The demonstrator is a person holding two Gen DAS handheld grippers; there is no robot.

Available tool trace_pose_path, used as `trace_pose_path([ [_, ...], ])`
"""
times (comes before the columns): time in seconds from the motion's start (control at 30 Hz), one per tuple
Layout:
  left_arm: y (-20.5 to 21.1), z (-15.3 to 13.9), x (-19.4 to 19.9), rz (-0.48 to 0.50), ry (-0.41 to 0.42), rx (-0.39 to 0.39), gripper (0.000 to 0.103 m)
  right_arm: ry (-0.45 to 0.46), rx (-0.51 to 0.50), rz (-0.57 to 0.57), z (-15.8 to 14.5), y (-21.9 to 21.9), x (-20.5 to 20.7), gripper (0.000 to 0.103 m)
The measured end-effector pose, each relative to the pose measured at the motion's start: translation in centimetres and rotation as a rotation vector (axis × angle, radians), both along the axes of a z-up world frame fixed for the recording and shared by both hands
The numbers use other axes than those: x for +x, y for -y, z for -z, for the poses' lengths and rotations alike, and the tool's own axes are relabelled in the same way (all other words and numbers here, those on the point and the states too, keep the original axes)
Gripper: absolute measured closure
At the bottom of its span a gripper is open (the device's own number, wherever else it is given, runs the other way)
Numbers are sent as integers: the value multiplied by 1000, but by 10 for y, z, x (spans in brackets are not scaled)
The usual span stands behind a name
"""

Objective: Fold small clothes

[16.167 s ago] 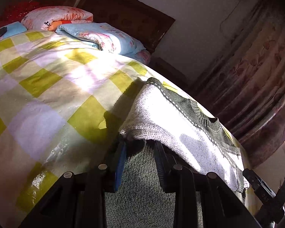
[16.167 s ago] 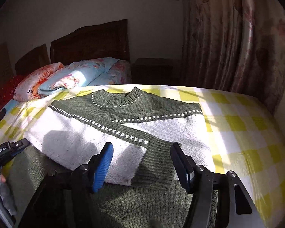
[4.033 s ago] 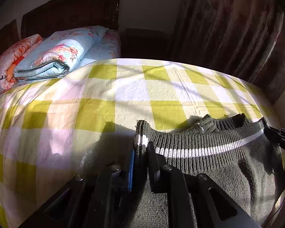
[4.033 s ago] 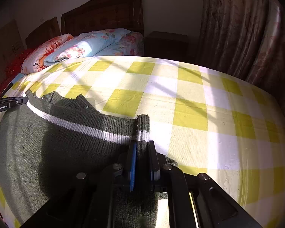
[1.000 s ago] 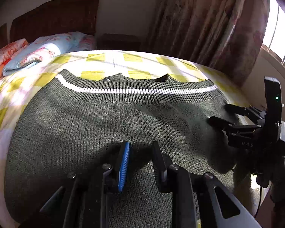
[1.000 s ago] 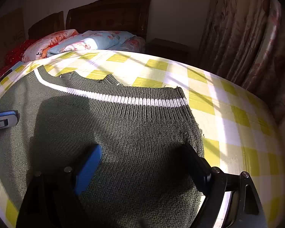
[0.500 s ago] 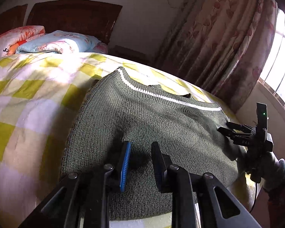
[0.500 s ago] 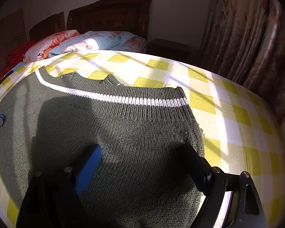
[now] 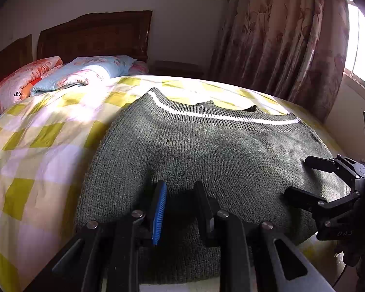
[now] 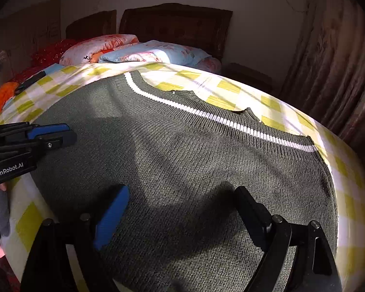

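A grey-green knitted sweater (image 9: 219, 150) lies folded flat on the bed, its white-striped hem at the far side; the right wrist view shows the sweater (image 10: 194, 158) too. My left gripper (image 9: 180, 206) hovers over its near left part, the pads a narrow gap apart with nothing between them. In the right wrist view the left gripper (image 10: 69, 132) reaches in at the sweater's left edge. My right gripper (image 10: 182, 206) stands wide open above the near middle of the sweater, empty. From the left wrist view, the right gripper (image 9: 304, 180) sits over the sweater's right side.
The sweater rests on a yellow-and-white checked bedcover (image 9: 36, 146). Folded floral quilts (image 9: 90, 73) and a dark wooden headboard (image 9: 95, 36) are at the far end. Heavy curtains (image 9: 279, 48) and a bright window (image 9: 362, 48) stand on the right. The bed's edge runs just below both grippers.
My right gripper has swung sideways along the near edge, so the hem now runs slantwise and the left gripper looms large at the left. The left gripper shifted a little; its gap is unchanged.
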State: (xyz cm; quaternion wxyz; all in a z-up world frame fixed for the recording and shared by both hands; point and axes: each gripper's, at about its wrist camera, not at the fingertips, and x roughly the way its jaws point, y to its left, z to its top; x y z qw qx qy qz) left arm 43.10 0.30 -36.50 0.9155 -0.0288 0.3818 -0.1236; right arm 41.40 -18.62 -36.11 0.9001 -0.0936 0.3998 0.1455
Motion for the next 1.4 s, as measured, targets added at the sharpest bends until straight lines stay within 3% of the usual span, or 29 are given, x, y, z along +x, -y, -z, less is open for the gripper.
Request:
trace_pose_path([
  [0.17,0,0,1,0,0,-1,79,-6,-34,73,-2,68,-25,0],
  [0.3,-1,1,1,2,-1,-4,80,6,58,102,1,122,-43,0],
  [0.37,-1,0,1,1,0,-4,79,-31,33,164,6,135,-42,0],
  [0.4,-1,0,1,1,0,0,79,-48,87,192,4,140,-40,0],
  [0.47,1,0,0,0,2,8,79,-42,104,249,-5,136,-34,0],
  [0.63,5,-1,-1,-4,9,38,79,33,70,96,-36,68,-3,0],
  [0.83,6,-1,-1,-4,12,51,79,-90,4,-43,-7,-7,66,0],
  [0.93,6,-1,-1,-3,11,47,79,-135,48,-24,2,8,81,0],
  [1.1,5,-1,0,-1,8,34,79,-119,-10,177,5,81,82,0],
  [1.17,4,-1,0,0,8,31,79,-83,75,159,4,107,74,0],
  [1.3,6,-2,0,-11,8,42,79,-55,-5,156,7,100,69,0],
  [1.4,20,-13,7,-24,-22,62,79,-51,-8,159,6,101,69,0],
])
